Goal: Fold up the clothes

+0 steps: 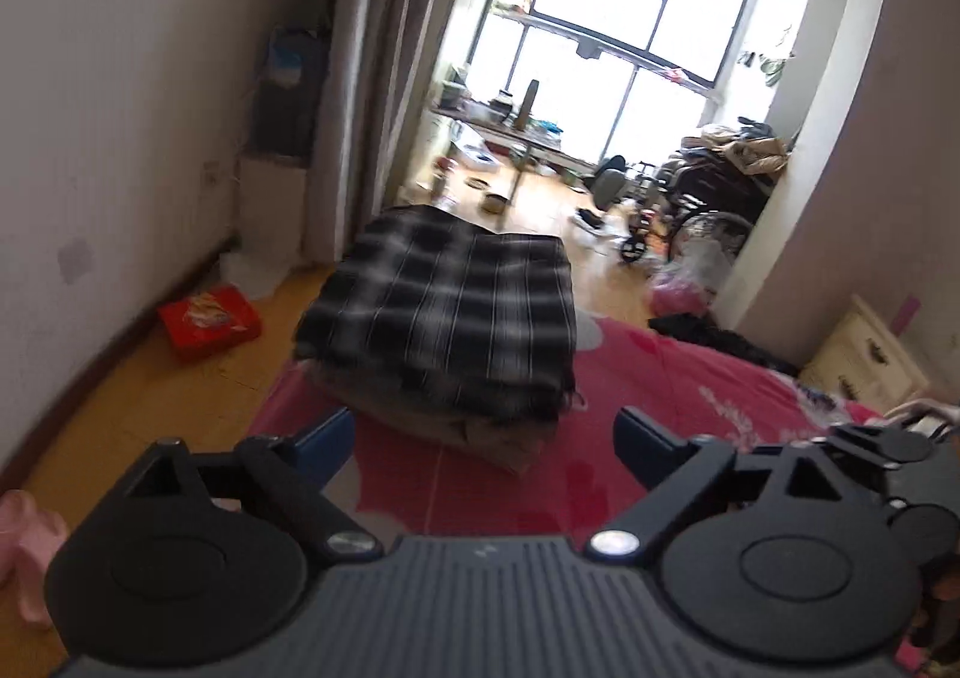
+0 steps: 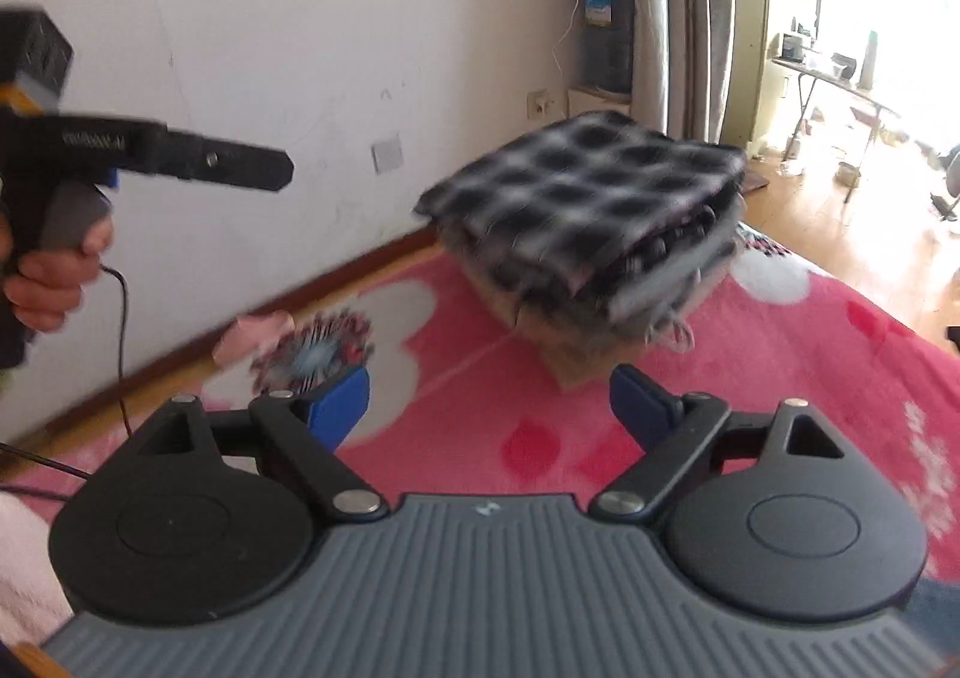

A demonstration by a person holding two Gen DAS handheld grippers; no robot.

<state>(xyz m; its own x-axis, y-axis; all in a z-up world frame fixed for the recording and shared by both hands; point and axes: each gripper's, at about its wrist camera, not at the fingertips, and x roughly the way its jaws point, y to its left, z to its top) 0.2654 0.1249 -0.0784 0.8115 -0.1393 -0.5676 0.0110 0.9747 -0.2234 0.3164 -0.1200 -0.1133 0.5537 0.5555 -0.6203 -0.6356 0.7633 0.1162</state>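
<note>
- Clothes: we see a folded stack [image 1: 438, 330] at frame centre in the left wrist view, on a pink bed cover [image 1: 690, 378] with heart and flower prints.
- Top item of the stack is a black-and-white plaid garment [image 2: 588, 198], folded square; below it we make out grey layers and a tan or beige piece at the bottom. Motion blur softens the edges, so we cannot count the layers.
- In the right wrist view the stack sits upper centre-right, near the far edge of the bed; a cord end hangs from its lower right side.
- Left claw [image 1: 486, 438]: blue-padded fingers spread wide, nothing between them, just short of the stack at lower centre of the frame.
- Right claw [image 2: 489, 399]: fingers also spread wide apart, empty, with the stack beyond them and not touching.
- In the right wrist view, the left-hand device appears at upper left, gripped by a hand [image 2: 48, 276] on its handle; a thin black cable [image 2: 123, 354] trails down from it.
- A small pink object [image 2: 255, 336] and a blurred multicoloured print lie at the bed's edge, left of centre in the right view; we cannot identify either.
- Background, left view: wooden floor [image 1: 180, 396], red box [image 1: 210, 321] at left by the white wall, grey curtain [image 1: 384, 66], bright window [image 1: 630, 18] top centre, cluttered worktop [image 1: 510, 132] beneath it, cream nightstand [image 1: 864, 354] at right.
</note>
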